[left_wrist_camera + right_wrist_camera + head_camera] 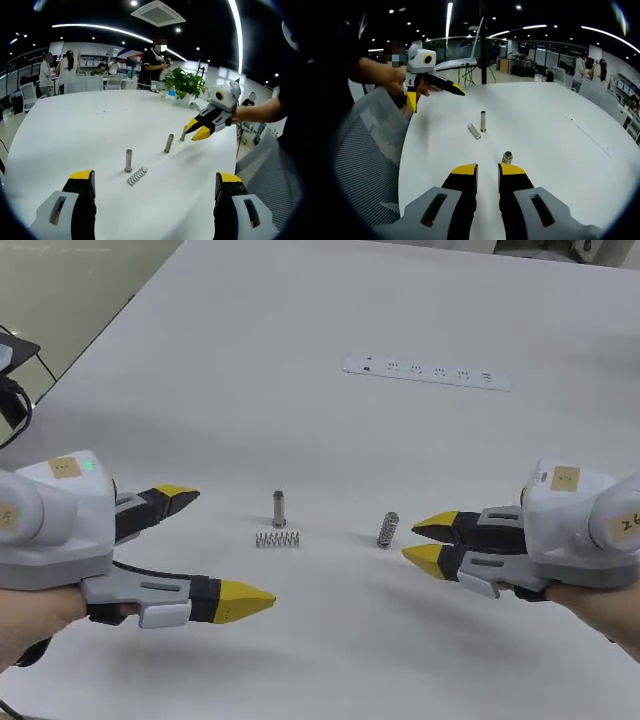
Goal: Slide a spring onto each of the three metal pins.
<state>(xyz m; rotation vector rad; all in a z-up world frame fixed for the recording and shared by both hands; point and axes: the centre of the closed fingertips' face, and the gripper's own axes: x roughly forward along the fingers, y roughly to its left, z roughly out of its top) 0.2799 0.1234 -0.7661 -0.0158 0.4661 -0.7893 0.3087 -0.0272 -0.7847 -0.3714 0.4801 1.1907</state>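
Observation:
A bare metal pin point(279, 508) stands upright mid-table, and a loose spring point(277, 539) lies flat just in front of it. To their right a second pin wearing a spring point(388, 530) stands on the table. My left gripper point(222, 546) hovers at the left, jaws wide open and holding nothing, pointing toward the pin point(128, 160) and spring point(136, 175). My right gripper point(415, 540) sits just right of the sprung pin point(507, 157), its jaws a narrow gap apart with nothing between. Another small spring-like piece point(183, 133) shows beside the right gripper point(196, 129).
A white power strip point(427, 372) lies at the far side of the white table point(250, 360). Black cables hang off the left edge point(15, 390). Several people and a potted plant point(186, 82) stand beyond the table.

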